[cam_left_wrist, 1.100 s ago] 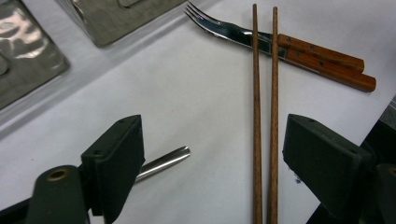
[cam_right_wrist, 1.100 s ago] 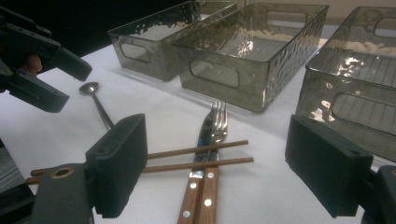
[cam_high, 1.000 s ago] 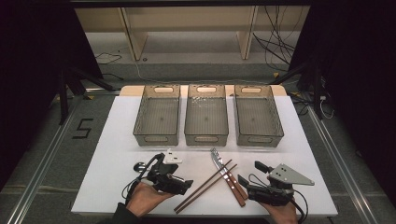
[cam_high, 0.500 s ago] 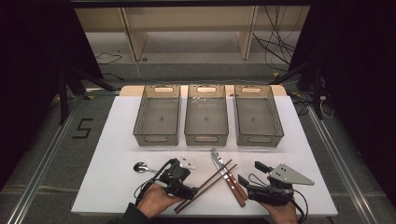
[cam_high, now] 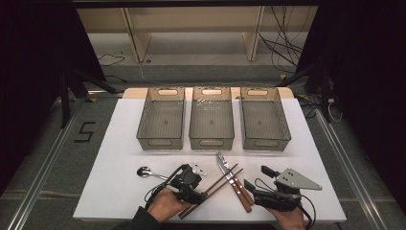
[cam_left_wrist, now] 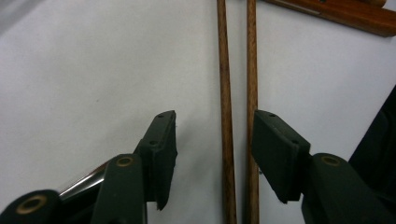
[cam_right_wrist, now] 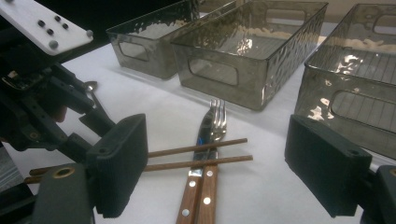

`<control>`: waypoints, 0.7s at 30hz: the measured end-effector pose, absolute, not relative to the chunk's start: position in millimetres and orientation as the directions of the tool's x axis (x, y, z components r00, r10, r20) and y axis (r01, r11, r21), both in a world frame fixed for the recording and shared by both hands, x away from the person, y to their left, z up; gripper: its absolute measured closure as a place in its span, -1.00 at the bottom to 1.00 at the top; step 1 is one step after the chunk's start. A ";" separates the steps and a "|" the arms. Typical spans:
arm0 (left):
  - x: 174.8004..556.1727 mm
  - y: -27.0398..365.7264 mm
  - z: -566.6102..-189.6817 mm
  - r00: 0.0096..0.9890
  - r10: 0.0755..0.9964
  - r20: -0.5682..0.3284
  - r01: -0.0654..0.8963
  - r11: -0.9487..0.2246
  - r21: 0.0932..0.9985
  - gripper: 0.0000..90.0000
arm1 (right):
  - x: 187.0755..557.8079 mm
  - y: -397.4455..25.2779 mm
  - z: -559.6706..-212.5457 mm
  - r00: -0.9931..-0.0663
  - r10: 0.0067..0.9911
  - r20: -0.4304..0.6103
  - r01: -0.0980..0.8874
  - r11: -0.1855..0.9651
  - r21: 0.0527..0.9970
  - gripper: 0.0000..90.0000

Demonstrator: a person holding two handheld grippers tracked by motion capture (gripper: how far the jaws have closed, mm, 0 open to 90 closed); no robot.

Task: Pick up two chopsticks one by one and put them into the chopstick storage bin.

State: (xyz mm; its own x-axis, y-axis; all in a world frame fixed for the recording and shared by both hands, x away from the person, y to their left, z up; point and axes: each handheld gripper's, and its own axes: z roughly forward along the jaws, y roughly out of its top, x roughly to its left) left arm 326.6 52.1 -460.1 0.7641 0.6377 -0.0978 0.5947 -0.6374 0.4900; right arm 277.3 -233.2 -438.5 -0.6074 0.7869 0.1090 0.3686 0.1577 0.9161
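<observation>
Two wooden chopsticks (cam_high: 213, 189) lie slantwise on the white table (cam_high: 115, 191), crossing over a wood-handled knife and fork (cam_high: 234, 181). My left gripper (cam_high: 202, 195) is open and low over the chopsticks' near end. In the left gripper view both chopsticks (cam_left_wrist: 225, 93) run between the open left gripper's (cam_left_wrist: 215, 119) jaws, the right stick close against the right pad (cam_left_wrist: 278, 154). My right gripper (cam_high: 257, 178) rests open to the right of the knife and fork. In the right gripper view my right gripper (cam_right_wrist: 217, 126) frames the fork and knife (cam_right_wrist: 208, 135), the chopsticks (cam_right_wrist: 196, 156) and the left gripper (cam_right_wrist: 51, 98).
Three smoky clear bins (cam_high: 160, 142) (cam_high: 211, 143) (cam_high: 265, 143) stand side by side across the middle of the table. A metal spoon (cam_high: 143, 171) lies left of my left hand. The table's front edge is just behind both hands. Shelving and cables sit beyond the table.
My left gripper has slid right and slightly nearer, from beside the spoon to astride the chopsticks, leaving the spoon uncovered. The right gripper has stayed put.
</observation>
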 end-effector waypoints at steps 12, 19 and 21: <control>329.2 46.0 -468.1 0.771 0.633 -0.067 0.587 -0.667 0.459 0.30 | 277.3 -233.6 -438.2 -0.608 0.787 0.108 0.366 0.157 0.918 -0.50; 329.7 43.2 -468.1 0.773 0.633 -0.045 0.580 -0.676 0.455 0.40 | 277.1 -233.4 -438.1 -0.606 0.788 0.108 0.368 0.158 0.916 -0.50; 329.6 42.5 -467.9 0.773 0.633 -0.039 0.579 -0.679 0.452 0.41 | 277.2 -233.1 -438.2 -0.605 0.789 0.107 0.369 0.159 0.916 -0.49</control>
State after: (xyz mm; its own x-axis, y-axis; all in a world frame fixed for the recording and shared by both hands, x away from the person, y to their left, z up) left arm 329.6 42.5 -467.9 0.7729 0.6334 -0.0385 0.5788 -0.6789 0.4517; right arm 277.2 -233.1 -438.2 -0.6049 0.7891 0.1067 0.3693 0.1594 0.9155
